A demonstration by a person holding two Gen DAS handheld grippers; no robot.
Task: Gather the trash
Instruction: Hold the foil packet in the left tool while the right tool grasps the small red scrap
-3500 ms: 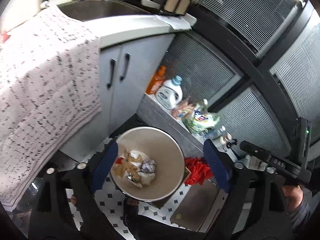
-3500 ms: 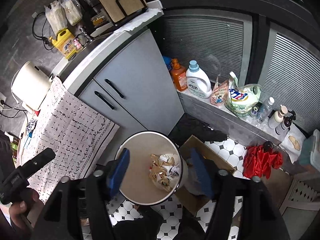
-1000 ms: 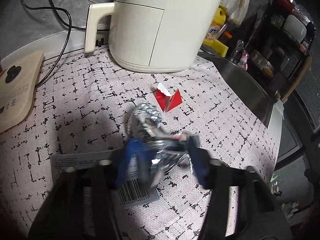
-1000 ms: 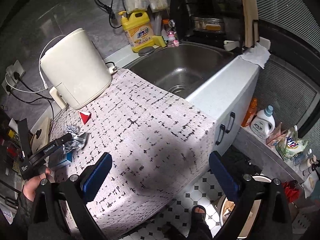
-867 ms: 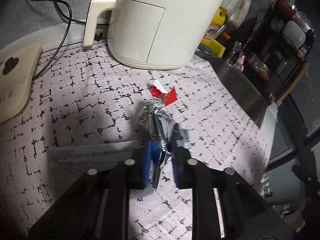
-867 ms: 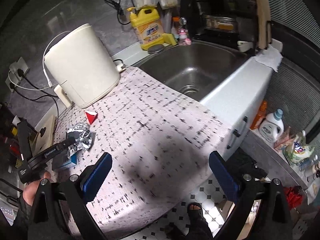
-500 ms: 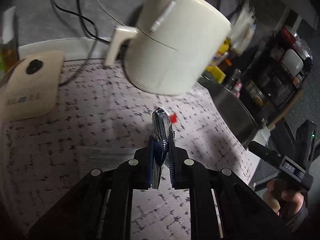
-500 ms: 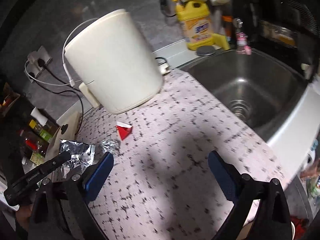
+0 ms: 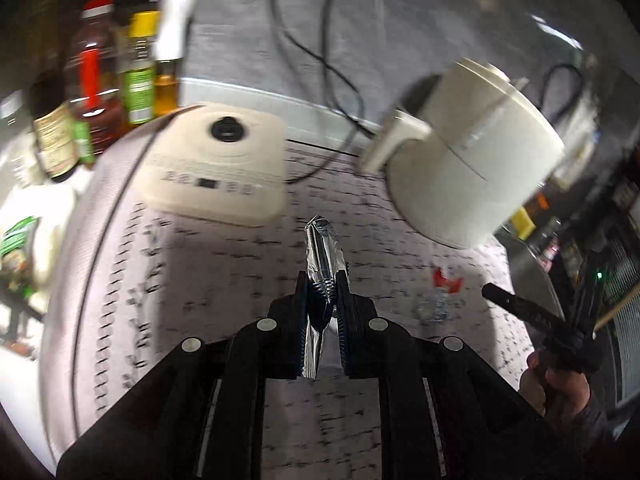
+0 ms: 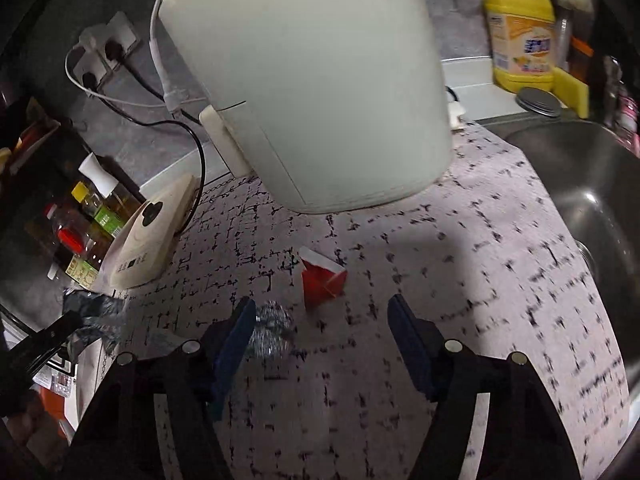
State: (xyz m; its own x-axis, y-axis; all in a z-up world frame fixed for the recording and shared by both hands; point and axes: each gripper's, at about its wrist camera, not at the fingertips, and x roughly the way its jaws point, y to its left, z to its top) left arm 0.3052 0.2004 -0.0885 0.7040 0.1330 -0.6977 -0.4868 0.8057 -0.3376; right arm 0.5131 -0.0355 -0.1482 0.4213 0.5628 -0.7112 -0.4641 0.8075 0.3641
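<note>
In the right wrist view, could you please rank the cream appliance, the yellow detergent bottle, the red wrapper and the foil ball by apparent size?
1. Cream appliance, though nearest.
2. Yellow detergent bottle.
3. Red wrapper and foil ball look alike; unranked.

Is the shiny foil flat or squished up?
Squished flat: the foil wrapper is pinched edge-on in the shut left gripper, lifted off the cloth.

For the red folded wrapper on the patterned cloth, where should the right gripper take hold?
Probably across the raised red fold of the wrapper, from above and the near side. It stands up off the cloth, giving pads an edge. The right gripper, jaws just closing with nothing between them, already faces it.
</note>
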